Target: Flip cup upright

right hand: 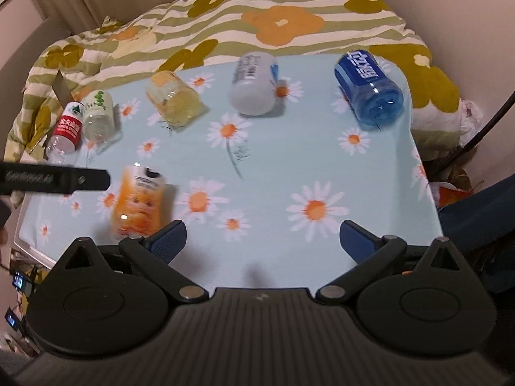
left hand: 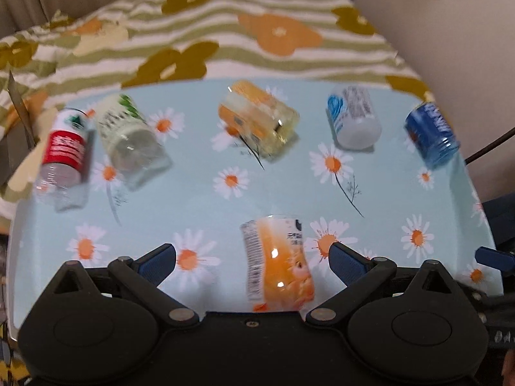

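Several cut-bottle cups lie on a daisy-print table [left hand: 199, 206]. An orange-labelled cup [left hand: 276, 263] is closest, between the wide-open fingers of my left gripper [left hand: 252, 257], not clamped; it also shows in the right wrist view [right hand: 140, 202]. Farther back are a red-labelled cup [left hand: 64, 157], a green-printed clear cup [left hand: 132, 138], a yellow-orange cup [left hand: 257, 119], a white-blue cup [left hand: 354, 119] and a blue cup [left hand: 433, 133]. My right gripper [right hand: 262, 241] is open and empty over the table's near edge. The blue cup [right hand: 370, 87] lies on its side far right.
A striped flowered blanket [right hand: 273, 22] covers the bed behind the table. The left gripper's black body [right hand: 54, 180] reaches in at the left of the right wrist view. A dark cable [right hand: 482, 128] runs past the table's right edge.
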Action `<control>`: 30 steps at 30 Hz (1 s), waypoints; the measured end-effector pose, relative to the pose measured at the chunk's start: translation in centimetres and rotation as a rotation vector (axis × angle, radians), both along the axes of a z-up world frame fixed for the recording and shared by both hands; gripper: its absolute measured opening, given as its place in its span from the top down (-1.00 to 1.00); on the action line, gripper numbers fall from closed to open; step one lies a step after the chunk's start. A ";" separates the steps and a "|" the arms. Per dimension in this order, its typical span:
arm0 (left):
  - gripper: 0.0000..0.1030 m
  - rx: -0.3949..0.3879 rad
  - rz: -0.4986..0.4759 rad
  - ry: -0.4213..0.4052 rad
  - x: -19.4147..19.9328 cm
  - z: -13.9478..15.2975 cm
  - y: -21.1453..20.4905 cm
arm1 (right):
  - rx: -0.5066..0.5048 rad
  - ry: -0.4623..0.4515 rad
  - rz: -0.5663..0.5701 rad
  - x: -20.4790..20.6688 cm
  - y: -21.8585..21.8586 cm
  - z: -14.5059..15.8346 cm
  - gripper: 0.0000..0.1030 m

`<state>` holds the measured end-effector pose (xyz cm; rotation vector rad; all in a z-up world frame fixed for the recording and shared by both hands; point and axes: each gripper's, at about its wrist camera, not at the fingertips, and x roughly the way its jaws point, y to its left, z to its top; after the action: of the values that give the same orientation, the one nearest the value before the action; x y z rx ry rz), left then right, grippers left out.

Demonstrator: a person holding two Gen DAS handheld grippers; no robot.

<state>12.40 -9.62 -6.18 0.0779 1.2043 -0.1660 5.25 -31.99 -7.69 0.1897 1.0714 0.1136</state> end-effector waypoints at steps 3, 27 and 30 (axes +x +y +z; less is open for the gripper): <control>-0.90 0.009 0.017 0.071 1.5 -1.5 -1.2 | 0.028 0.013 0.023 0.8 -1.6 -1.5 -1.00; -0.10 0.058 0.033 0.246 4.7 -5.8 -3.6 | 0.132 0.024 0.053 4.6 -6.1 -4.1 -1.00; -0.10 0.047 0.026 0.208 4.4 -4.3 -3.5 | 0.134 0.014 0.055 4.6 -5.9 -3.7 -1.00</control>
<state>16.75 -13.13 -10.52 0.0877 1.4163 -0.1247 9.82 -37.88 -11.37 0.2828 1.0837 0.2339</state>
